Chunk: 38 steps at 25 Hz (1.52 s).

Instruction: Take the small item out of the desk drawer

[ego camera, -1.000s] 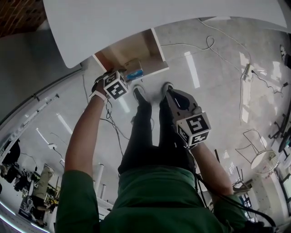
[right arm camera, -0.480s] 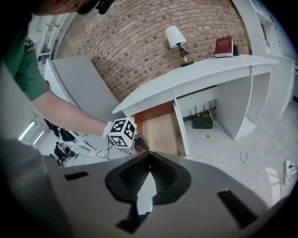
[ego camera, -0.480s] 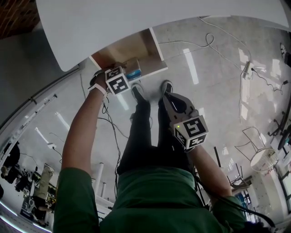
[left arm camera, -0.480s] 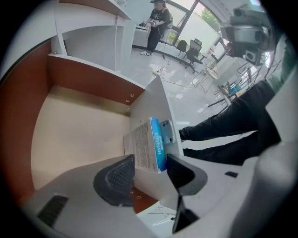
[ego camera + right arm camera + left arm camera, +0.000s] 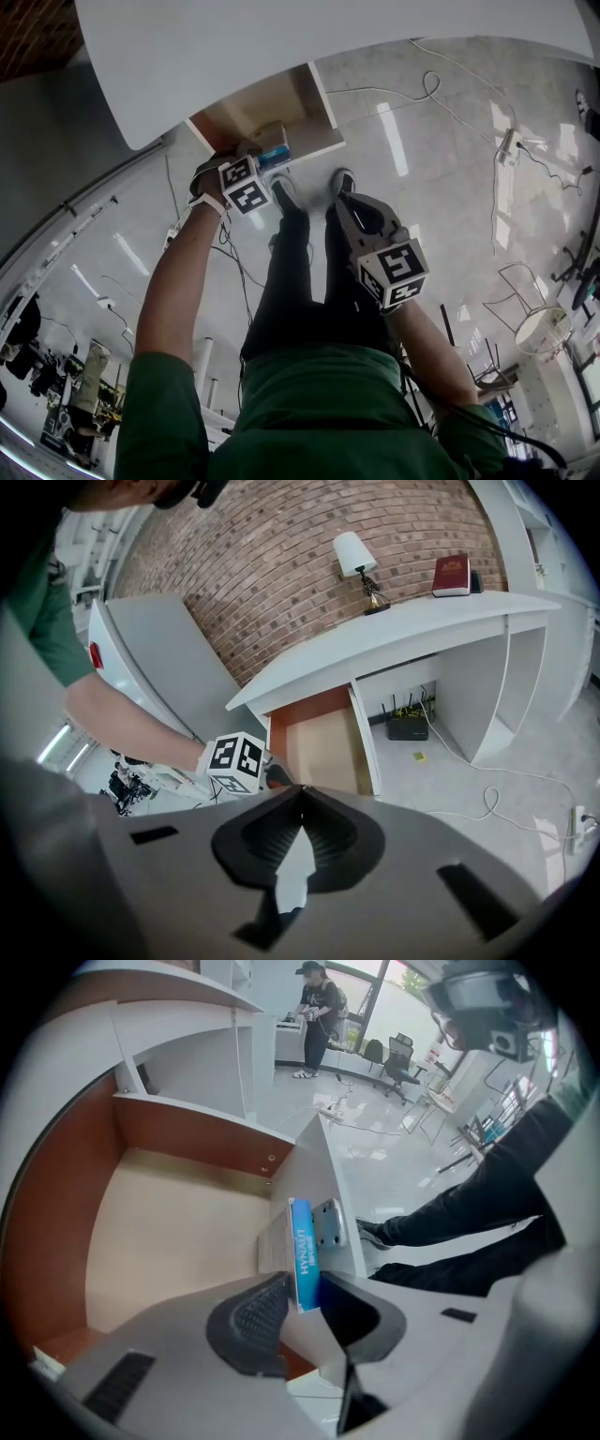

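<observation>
The left claw (image 5: pixel 302 1290) sits at the bottom middle of its own view; its jaws are closing on a small blue box (image 5: pixel 303 1251), one on each side; the box stands on its edge by the white side wall of the open drawer (image 5: pixel 169 1232), mid-frame; the right claw (image 5: pixel 300 799) is pinched shut and holds nothing.

A brick wall (image 5: pixel 281 564) backs the white desk (image 5: pixel 412 621) and lamp (image 5: pixel 356 560); the floor (image 5: pixel 450 187) seems tiled.

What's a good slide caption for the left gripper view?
Left gripper fingers closing on a blue box in the open desk drawer.
</observation>
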Motion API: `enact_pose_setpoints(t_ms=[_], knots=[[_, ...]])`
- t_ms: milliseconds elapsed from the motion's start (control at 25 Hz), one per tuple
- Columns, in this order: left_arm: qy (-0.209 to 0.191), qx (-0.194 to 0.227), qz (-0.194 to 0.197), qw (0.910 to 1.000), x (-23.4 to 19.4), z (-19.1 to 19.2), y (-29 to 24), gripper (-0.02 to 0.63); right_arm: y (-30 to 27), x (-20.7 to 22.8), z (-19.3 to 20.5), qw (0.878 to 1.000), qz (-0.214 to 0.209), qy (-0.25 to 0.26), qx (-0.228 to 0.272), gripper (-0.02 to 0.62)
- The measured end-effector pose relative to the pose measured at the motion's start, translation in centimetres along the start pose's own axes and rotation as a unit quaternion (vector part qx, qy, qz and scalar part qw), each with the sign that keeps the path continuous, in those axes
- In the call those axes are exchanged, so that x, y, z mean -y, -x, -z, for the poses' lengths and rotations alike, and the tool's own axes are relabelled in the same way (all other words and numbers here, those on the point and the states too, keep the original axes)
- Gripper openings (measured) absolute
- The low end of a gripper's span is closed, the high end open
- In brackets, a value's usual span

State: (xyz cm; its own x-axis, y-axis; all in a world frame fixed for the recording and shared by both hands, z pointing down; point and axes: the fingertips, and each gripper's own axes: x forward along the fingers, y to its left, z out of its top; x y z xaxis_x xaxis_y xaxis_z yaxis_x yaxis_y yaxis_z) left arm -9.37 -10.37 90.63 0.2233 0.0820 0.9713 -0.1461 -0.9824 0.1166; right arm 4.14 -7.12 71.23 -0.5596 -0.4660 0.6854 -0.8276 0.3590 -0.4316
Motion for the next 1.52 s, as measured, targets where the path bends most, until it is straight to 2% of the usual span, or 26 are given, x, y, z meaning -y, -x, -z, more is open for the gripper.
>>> enact_pose_setpoints(t_ms=[120, 400, 720, 880, 1080, 1360, 1520], knots=[[0.005, 0.006, -0.019, 0.9998, -0.1, -0.1, 0.2, 0.091, 0.1, -0.2, -0.1, 1.0, -0.002, 0.005, 0.0, 0.005], [0.103, 0.047, -0.045, 0.9926, -2.2, -1.0, 2.5, 0.078, 0.6, -0.4, -1.3, 1.0, -0.004, 0.014, 0.013, 0.005], [0.144, 0.083, -0.066, 0.9839, -2.4, -1.4, 6.1, 0.078, 1.4, -0.9, -3.8, 0.999, -0.001, 0.029, 0.032, 0.005], [0.18, 0.112, -0.077, 0.9743, -2.4, -1.9, 8.6, 0.077, 2.0, -1.4, -5.9, 0.998, 0.0, 0.045, 0.047, 0.004], [0.199, 0.146, -0.09, 0.9648, -1.7, -3.1, 12.7, 0.077, 3.4, -2.5, -8.3, 0.996, -0.007, 0.067, 0.063, 0.005], [0.239, 0.192, -0.11, 0.9453, -1.2, -4.2, 18.3, 0.077, 5.6, -3.9, -11.6, 0.991, -0.014, 0.101, 0.083, 0.005], [0.265, 0.219, -0.124, 0.9308, -0.9, -4.3, 21.1, 0.077, 6.7, -4.7, -13.6, 0.988, -0.018, 0.123, 0.096, 0.005]])
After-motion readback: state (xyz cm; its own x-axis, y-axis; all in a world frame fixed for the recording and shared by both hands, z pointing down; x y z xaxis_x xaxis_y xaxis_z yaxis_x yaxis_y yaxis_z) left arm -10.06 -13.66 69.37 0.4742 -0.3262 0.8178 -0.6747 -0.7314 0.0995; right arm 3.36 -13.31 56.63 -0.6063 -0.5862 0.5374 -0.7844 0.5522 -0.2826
